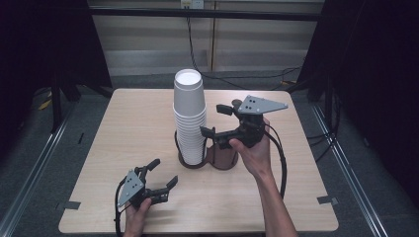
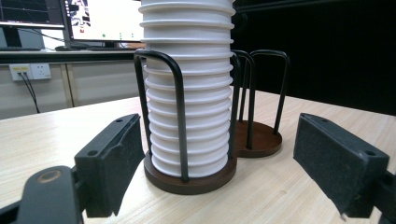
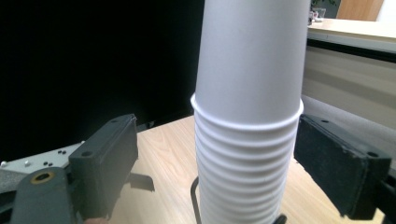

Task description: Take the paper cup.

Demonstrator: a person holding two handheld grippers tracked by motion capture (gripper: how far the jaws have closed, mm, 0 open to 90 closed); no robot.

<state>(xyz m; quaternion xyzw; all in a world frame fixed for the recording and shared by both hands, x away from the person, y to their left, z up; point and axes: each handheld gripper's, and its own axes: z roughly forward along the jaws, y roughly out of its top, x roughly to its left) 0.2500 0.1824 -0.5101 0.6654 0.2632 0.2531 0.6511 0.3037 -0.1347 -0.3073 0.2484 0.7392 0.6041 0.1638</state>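
White paper cups, nested upside down into one tall stack (image 1: 189,116), stand in a dark wire holder (image 1: 191,157) near the middle of the pale wood surface (image 1: 123,133); no brand, label or print can be read on the cups or anywhere else in view. The holder has a round brown base with black wire hoops rising around the lower cups, and a second holder (image 1: 223,154) of the same kind sits empty, touching it on the stack's right as seen from above. The right gripper (image 1: 216,120) is held raised beside the upper part of the stack, its jaws spread wide – in the right gripper view the stack (image 3: 248,116) stands between them, with a gap on each side, so they grip nothing. The person's right hand (image 1: 251,154) holds the gripper from behind, above the empty holder. The left gripper (image 1: 163,175) lies low on the surface, in front of the stack and to its left, held by the left hand (image 1: 138,213); its jaws are also wide open and empty. In the left gripper view the stack (image 2: 189,88) and its holder (image 2: 187,175) sit ahead between the jaws, well clear of them, the empty holder (image 2: 258,140) just behind. Beyond the surface's far edge, cables (image 1: 237,79) trail across the grey floor – and monitors (image 2: 105,21) with a wall socket (image 2: 30,71) show behind the stack.
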